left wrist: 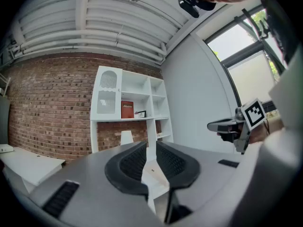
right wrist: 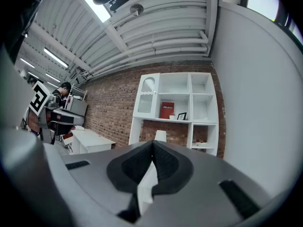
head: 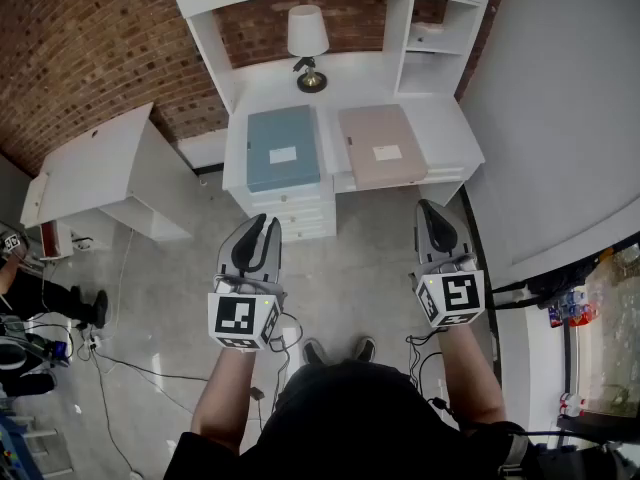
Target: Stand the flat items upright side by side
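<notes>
Grey floor [head: 350, 268] lies beneath my two claws, which hang in the air short of the white surface [head: 270, 83] and touch nothing. The left claw [left wrist: 151, 145] stands at a narrow slit. Its two dark ribbed pads are just apart, with nothing between them. The right claw [right wrist: 152, 143] is pressed fully together, pad against pad, and it carries nothing either.

Past the claws comes the surface, with a stack of drawers [head: 300, 213] under its middle. On it I count two flat items, both lying flat, side by side with a thin gap between them. The blue-grey item [head: 283, 148] is on the left, roughly ahead of the left claw. The pink-beige item [head: 381, 146] is on the right, roughly ahead of the right claw. Each bears one white label on its top face. Neither is upright.

Behind them, near the back of the surface, stands one lamp [head: 308, 43] with a white shade. Above it rises a white shelf unit [right wrist: 173, 98]. In one compartment I see one red book [right wrist: 166, 110] and one small frame [right wrist: 182, 116] just beside it. One side desk [head: 110, 168], also white, sits apart to the left. A brick wall [head: 80, 48] closes the view behind everything.
</notes>
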`<state>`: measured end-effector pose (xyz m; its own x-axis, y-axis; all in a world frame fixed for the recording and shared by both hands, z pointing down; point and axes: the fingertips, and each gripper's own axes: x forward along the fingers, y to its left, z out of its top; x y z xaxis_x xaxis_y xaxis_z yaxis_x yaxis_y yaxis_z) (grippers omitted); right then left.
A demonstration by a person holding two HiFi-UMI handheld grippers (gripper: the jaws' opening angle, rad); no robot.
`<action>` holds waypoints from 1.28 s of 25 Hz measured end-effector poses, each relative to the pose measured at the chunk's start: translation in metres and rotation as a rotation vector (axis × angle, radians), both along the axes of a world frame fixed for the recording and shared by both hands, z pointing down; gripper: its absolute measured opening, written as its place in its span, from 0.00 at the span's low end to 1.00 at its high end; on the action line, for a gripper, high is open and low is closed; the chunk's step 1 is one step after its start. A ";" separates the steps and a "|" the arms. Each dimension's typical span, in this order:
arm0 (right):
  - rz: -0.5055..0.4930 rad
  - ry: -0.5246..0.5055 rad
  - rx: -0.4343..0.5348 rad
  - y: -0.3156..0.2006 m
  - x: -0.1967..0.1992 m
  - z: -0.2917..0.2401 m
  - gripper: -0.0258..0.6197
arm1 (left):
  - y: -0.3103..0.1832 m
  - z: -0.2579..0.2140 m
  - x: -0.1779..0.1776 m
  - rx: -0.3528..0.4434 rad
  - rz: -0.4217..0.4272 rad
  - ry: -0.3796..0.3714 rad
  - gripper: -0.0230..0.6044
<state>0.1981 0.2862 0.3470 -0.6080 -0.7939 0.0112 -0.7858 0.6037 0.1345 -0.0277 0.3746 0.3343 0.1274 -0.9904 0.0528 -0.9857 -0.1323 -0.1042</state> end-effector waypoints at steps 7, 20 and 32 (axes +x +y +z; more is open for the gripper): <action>-0.013 0.014 0.020 -0.013 0.015 0.001 0.04 | -0.015 0.002 0.017 -0.001 -0.013 0.000 0.13; -0.083 -0.068 -0.104 -0.028 0.057 0.021 0.15 | -0.020 0.010 0.051 -0.036 -0.035 0.097 0.13; -0.031 -0.072 -0.216 -0.081 0.063 0.043 0.38 | -0.086 0.051 0.055 -0.193 0.114 0.220 0.44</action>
<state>0.2608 0.2054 0.3900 -0.6376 -0.7585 0.1345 -0.7692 0.6365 -0.0567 0.0274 0.2887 0.3857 0.2659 -0.9435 0.1977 -0.9596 -0.2395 0.1476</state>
